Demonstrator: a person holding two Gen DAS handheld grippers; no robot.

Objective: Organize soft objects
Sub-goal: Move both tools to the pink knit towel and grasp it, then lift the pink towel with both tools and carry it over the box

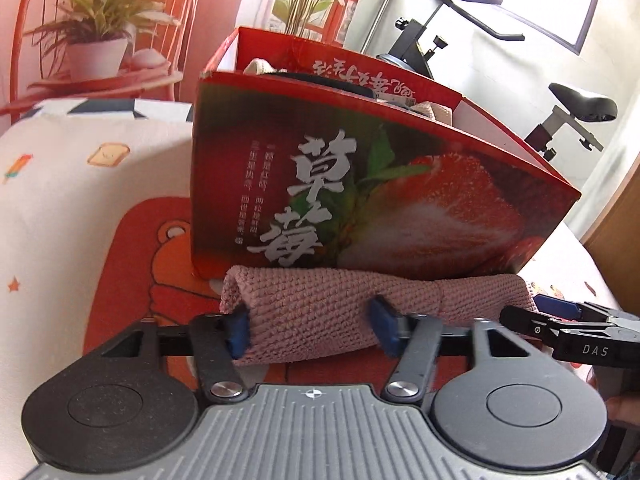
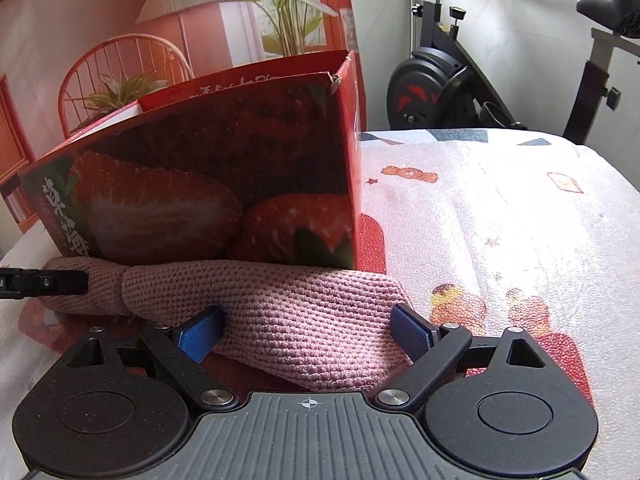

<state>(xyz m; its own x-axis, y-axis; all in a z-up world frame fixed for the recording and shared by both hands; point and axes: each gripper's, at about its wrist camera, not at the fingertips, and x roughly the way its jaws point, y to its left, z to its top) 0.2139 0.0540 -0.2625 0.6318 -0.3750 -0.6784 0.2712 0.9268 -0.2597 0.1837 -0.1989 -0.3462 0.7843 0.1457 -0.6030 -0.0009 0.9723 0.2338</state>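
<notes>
A rolled pink knitted cloth [image 1: 320, 300] lies on the bed against the front of a red strawberry box [image 1: 360, 184]. My left gripper [image 1: 310, 330] has its blue pads pressed into the roll's left half, which is pinched between them. My right gripper [image 2: 306, 332] stands wide around the cloth's [image 2: 300, 312] right end, its blue pads at the edges without squeezing. The same box [image 2: 200, 184] rises right behind it. Each gripper shows at the edge of the other's view: the right gripper's fingers [image 1: 560, 320] and the left gripper's finger [image 2: 44, 282].
The box is open on top, with pale cloths [image 1: 260, 67] inside. A patterned bedsheet [image 2: 500, 220] covers the bed. An exercise bike [image 2: 440, 80] stands behind the bed at the right, and a potted plant [image 1: 96, 40] on a stand at the left.
</notes>
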